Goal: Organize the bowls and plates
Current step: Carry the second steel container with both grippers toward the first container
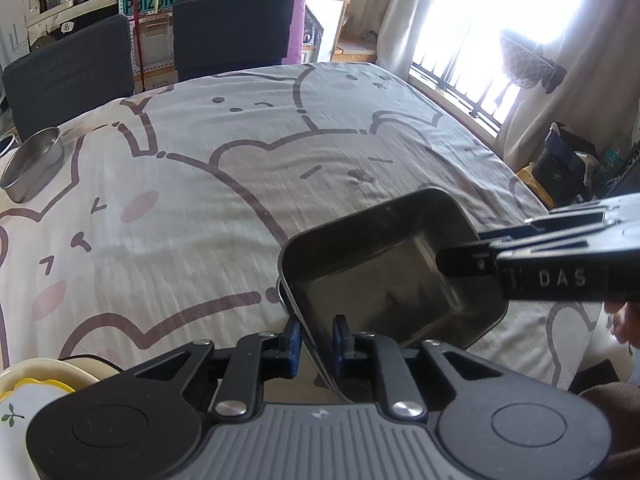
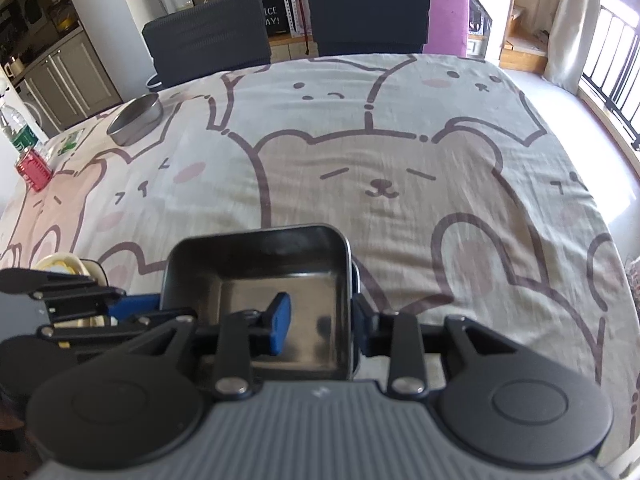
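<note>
A square steel tray (image 1: 380, 276) (image 2: 256, 272) lies on the bear-print cloth, and a second rim (image 2: 356, 280) shows just beneath it. My left gripper (image 1: 316, 338) straddles the tray's near wall in the left wrist view, its blue pads slightly off the metal, so it is open. My right gripper (image 2: 322, 320) is open as well: one blue pad (image 2: 280, 320) hangs inside the tray and the other stands outside the right wall. Each gripper shows in the other's view, the right gripper (image 1: 460, 254) reaching in from the right and the left gripper (image 2: 132, 306) at the tray's left side.
A round steel bowl (image 1: 34, 168) (image 2: 136, 120) sits at the far left of the table. Cream and yellow plates (image 1: 40, 380) (image 2: 68, 264) are stacked at the near left. A water bottle (image 2: 16, 128) and a red item (image 2: 34, 168) stand at the left edge. Two dark chairs (image 2: 208, 28) line the far side.
</note>
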